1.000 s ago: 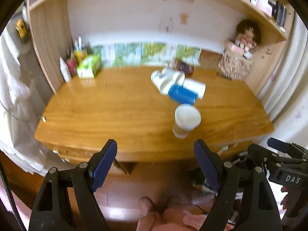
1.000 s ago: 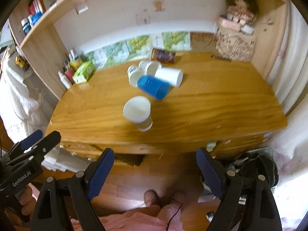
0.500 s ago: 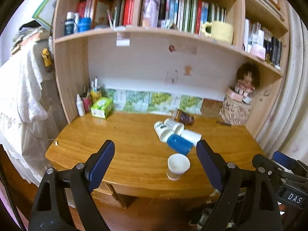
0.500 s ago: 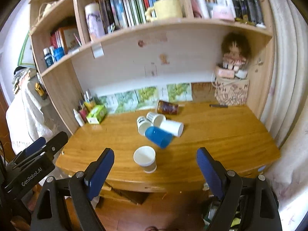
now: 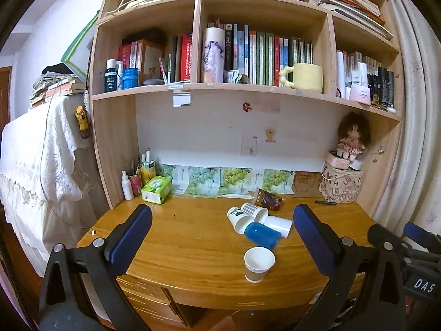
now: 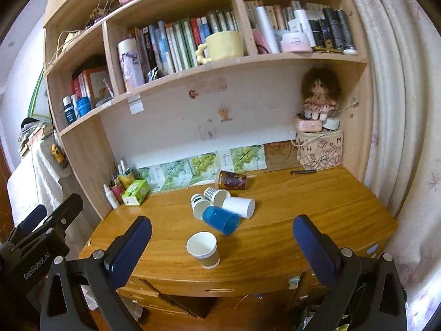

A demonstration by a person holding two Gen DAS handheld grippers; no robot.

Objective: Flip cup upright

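Wooden counter under bookshelves carries everything. Left of the blue cup, a green tissue box sits by the back wall. Just before the blue cup, a paper cup stands upright, mouth up; beyond it four more cups lie tipped. The left gripper and right gripper hang before the counter edge, jaws spread wide, holding nothing.
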